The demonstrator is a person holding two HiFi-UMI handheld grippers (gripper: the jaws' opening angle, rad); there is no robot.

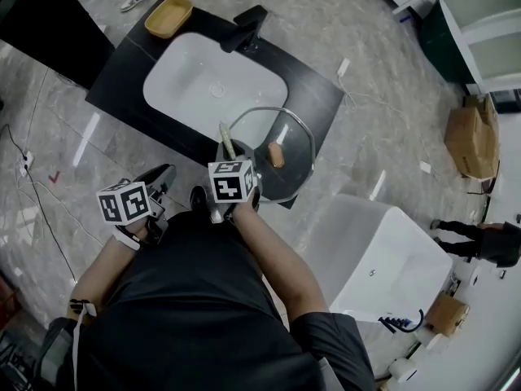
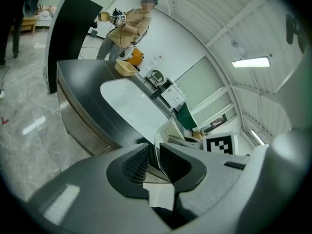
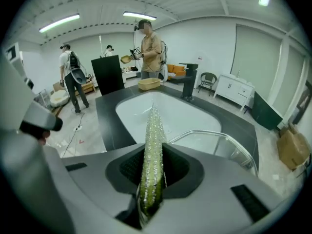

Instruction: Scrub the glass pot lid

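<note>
The glass pot lid [image 1: 286,137], metal-rimmed with a brown knob [image 1: 277,155], lies over the near right corner of the white sink [image 1: 203,84] on the black counter [image 1: 122,68]. My right gripper [image 1: 230,155] is shut on a green scrub pad [image 1: 226,141] [image 3: 152,150] that stands upright at the lid's left rim. In the right gripper view the lid [image 3: 229,147] sits just right of the pad. My left gripper [image 1: 167,172] hangs off the counter's near edge, left of the lid. Its jaws stand nearly together, and nothing clearly shows between them.
On the far side of the sink are a black faucet [image 1: 248,27] and a yellow tray [image 1: 168,16]. A white tub [image 1: 383,259] stands to the right and a cardboard box [image 1: 472,137] beyond it. People [image 3: 148,45] stand behind the counter. A cable [image 1: 32,194] crosses the floor at left.
</note>
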